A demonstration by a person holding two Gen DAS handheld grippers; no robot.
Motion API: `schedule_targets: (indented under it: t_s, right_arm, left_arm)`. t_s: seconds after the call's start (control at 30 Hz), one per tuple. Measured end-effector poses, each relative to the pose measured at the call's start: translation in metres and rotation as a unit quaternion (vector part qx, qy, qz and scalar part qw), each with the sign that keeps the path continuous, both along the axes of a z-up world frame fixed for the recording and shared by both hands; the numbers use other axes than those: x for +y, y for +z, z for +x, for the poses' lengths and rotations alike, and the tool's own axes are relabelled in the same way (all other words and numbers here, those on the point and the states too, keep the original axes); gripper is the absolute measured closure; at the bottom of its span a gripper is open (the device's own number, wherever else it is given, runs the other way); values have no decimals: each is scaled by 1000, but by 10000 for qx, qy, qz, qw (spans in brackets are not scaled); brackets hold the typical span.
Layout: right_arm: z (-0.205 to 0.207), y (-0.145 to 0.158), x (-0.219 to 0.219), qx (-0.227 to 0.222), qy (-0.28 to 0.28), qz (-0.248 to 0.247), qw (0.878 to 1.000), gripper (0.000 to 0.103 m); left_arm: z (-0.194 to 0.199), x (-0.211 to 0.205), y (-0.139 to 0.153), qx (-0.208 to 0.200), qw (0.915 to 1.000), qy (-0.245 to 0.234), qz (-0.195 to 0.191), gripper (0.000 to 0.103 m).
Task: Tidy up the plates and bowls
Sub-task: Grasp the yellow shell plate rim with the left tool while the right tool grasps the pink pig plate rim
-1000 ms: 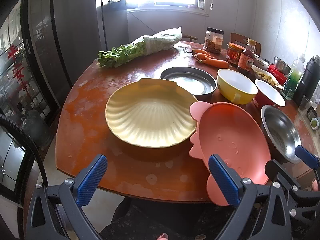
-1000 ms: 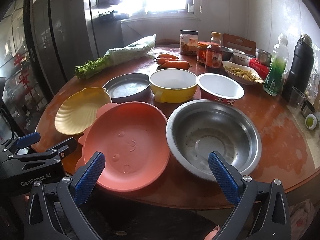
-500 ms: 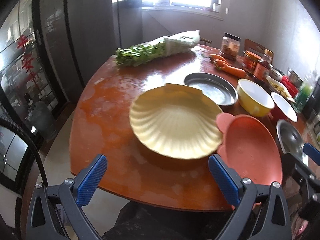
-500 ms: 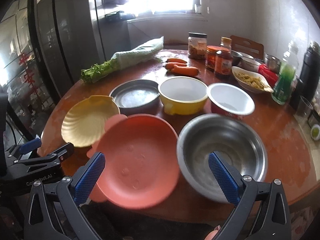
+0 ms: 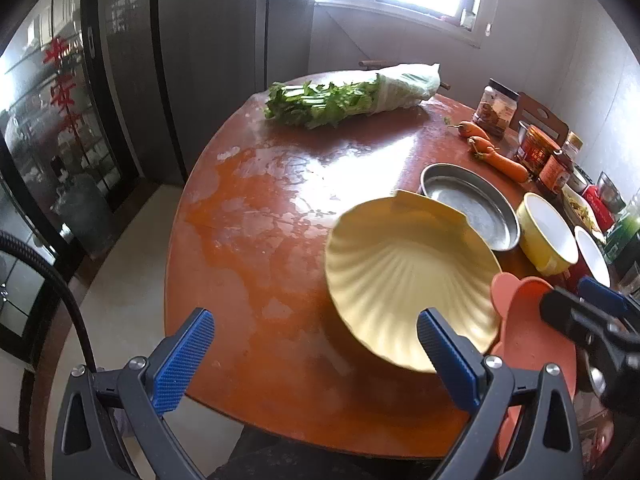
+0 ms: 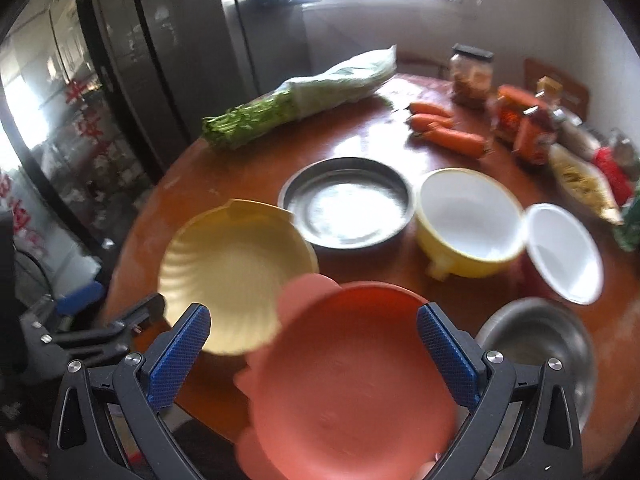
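On the round wooden table (image 5: 260,240) lies a yellow shell-shaped plate (image 5: 408,276) (image 6: 232,272), just ahead of my left gripper's right finger. My left gripper (image 5: 316,344) is open and holds nothing. A pink plate (image 6: 352,380) (image 5: 528,320) lies against the shell plate's right side and sits between the fingers of my open right gripper (image 6: 316,336); that view is blurred. Behind them are a dark metal plate (image 6: 348,204) (image 5: 468,208), a yellow bowl (image 6: 468,220) (image 5: 548,236) and a white-lined red bowl (image 6: 560,252). A steel bowl (image 6: 540,344) is at the right.
Bagged greens (image 5: 344,100) lie at the table's far side, with carrots (image 6: 448,132), jars and bottles (image 6: 524,128) at the back right. Dark glass-fronted cabinets (image 5: 80,120) stand to the left. The table's near edge (image 5: 320,436) is just under my grippers.
Both grippers have swung to the left. The shell plate now sits at the right of the left view, and the pink plate has come between my right gripper's fingers.
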State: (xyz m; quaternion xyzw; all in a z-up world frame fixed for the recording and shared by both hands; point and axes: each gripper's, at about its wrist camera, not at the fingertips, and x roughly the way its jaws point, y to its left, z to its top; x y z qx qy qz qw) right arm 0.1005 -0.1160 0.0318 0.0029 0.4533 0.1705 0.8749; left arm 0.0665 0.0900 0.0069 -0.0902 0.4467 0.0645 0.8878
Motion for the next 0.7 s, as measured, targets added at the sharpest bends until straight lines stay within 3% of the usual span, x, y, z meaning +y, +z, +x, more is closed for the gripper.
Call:
schedule_targets:
  t_s: [0.2, 0.27, 0.47, 0.57, 0.63, 0.7]
  right_arm:
    - [32, -6, 14, 209, 145, -17, 9997, 15]
    - [41, -10, 17, 282, 161, -82, 9994, 33]
    - [58, -29, 16, 492, 117, -197, 9985, 57]
    - [63, -35, 15, 531, 109, -221, 9983, 64]
    - [65, -38, 17, 562, 149, -226, 9981, 70]
    - [67, -40, 18, 586, 162, -186, 9980, 71]
  left_arm:
    - [20, 13, -8, 151, 9996, -106, -202, 1]
    - [26, 13, -11, 186, 9994, -165, -231, 1]
    - [42, 9, -21, 342, 9989, -270, -148, 10]
    - [46, 8, -23, 367, 9987, -356, -86, 22]
    - [49, 6, -25, 410, 9983, -405, -102, 38]
    - [53, 5, -28, 463, 9979, -442, -135, 44]
